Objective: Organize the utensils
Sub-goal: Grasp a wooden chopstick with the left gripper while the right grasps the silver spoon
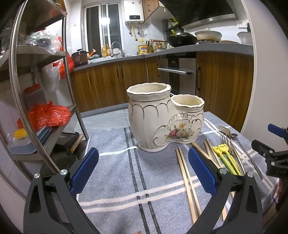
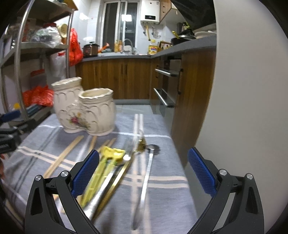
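Glazed scalloped holder [image 1: 162, 115], wooden chopsticks [image 1: 187, 183], checked cloth [image 1: 111, 180]

A grey cloth [image 1: 111, 172] with white and dark stripes covers the table. To the left stands a steel shelf rack [image 1: 66, 59] stuffed with orange plastic bags [image 1: 47, 115], a clear bag and a yellow thing on a low shelf. Wooden cabinets [image 1: 108, 84] run under a grey counter [image 1: 216, 47], with a built-in oven [image 1: 177, 72] between them. On the counter sit a black wok [image 1: 180, 38] and a white pot [image 1: 208, 36]. A white water heater [image 1: 134, 10] hangs beside the window [image 1: 102, 27]
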`<state>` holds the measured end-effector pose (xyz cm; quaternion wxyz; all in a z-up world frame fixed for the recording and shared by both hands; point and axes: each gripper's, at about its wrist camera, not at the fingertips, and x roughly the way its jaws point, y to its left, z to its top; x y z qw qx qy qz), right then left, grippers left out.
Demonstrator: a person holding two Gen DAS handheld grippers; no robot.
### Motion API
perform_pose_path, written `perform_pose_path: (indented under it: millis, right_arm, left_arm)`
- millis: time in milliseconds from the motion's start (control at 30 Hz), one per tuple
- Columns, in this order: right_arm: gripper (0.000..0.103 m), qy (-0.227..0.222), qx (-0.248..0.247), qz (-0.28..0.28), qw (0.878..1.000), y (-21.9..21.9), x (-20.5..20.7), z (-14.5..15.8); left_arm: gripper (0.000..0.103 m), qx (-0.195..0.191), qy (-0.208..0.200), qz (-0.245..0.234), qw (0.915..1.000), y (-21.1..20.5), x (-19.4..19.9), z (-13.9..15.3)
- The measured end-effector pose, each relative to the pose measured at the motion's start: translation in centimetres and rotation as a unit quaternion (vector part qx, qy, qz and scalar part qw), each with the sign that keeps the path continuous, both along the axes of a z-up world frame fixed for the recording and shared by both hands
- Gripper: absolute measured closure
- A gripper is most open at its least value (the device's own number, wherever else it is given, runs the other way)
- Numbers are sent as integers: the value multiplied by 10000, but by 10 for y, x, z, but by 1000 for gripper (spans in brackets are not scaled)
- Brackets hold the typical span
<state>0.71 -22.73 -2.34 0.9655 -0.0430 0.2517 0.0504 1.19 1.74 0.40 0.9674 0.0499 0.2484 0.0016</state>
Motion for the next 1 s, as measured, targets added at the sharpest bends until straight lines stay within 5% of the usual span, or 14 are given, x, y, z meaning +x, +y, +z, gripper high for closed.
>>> perform_pose_path:
  millis: [333,533,700,1000]
  right_arm:
    - [5,852,-55,-92,9963,-19,41,-8]
    - [6,1379,12,152,9903,-13,56,-13]
    - [7,1612,78,128,9868,-16,64,-19]
    - [39,1722,23,299,9846,-14,67,-24]
  left_arm:
    - [5,-192,744,-358,9964,6,19,-10]
    - [5,177,1164,-619,9911,-7,27,-22]
    - [5,45,1515,-790,9853,-10,34,-33]
    - [6,166,1920,-874,9773,-16,36,-50]
